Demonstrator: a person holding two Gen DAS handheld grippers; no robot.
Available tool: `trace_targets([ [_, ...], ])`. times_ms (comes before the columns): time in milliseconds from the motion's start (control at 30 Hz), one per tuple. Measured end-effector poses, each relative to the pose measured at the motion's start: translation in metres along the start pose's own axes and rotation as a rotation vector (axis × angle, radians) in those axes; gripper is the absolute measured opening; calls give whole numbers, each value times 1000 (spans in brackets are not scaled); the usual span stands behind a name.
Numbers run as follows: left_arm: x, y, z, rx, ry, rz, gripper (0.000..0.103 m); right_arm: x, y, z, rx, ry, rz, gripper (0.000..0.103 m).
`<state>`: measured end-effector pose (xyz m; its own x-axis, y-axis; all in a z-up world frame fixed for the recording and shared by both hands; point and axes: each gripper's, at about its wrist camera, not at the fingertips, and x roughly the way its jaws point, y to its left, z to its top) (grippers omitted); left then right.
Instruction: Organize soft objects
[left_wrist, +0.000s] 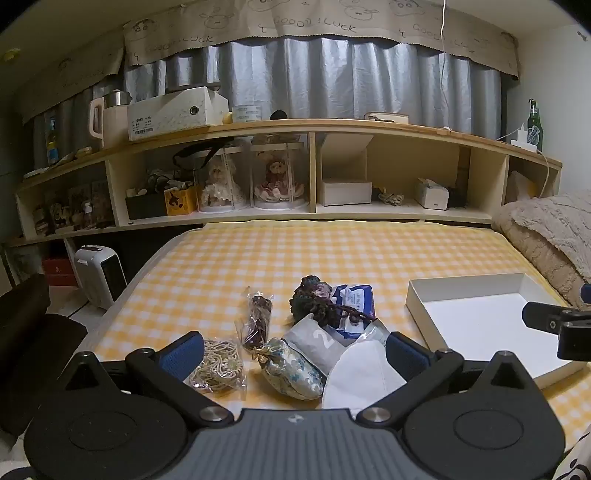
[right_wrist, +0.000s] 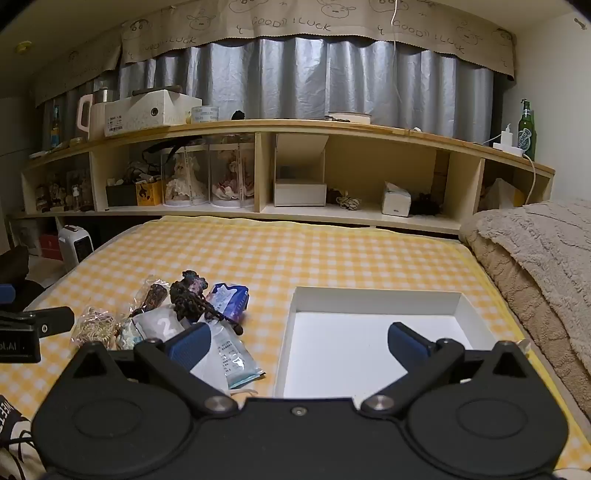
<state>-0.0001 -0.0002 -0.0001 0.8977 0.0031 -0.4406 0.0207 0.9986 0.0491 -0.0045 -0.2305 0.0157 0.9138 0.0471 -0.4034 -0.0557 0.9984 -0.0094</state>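
Observation:
A heap of soft items lies on the yellow checked bed: a cream cord bundle in a clear bag (left_wrist: 218, 365), a floral pouch (left_wrist: 293, 365), a white mask (left_wrist: 364, 373), a grey packet marked 2 (left_wrist: 314, 341), a dark crocheted piece (left_wrist: 317, 301), a blue tissue pack (left_wrist: 354, 301) and a dark bagged item (left_wrist: 258, 317). My left gripper (left_wrist: 295, 354) is open, just above the heap's near side. A shallow white box (right_wrist: 373, 332) lies empty to the right. My right gripper (right_wrist: 299, 343) is open over the box's left wall, its left finger above a mask packet (right_wrist: 232, 356).
A beige blanket (right_wrist: 543, 251) is piled at the bed's right edge. A wooden shelf unit (right_wrist: 332, 173) with dolls, boxes and bottles runs along the far side. A white heater (left_wrist: 99, 275) stands on the floor to the left.

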Motion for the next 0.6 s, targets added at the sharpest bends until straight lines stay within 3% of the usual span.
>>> trace_targets([
  [600,0,0,0,-4,7,-2,103,2,1,-2,-5,6,0,103],
])
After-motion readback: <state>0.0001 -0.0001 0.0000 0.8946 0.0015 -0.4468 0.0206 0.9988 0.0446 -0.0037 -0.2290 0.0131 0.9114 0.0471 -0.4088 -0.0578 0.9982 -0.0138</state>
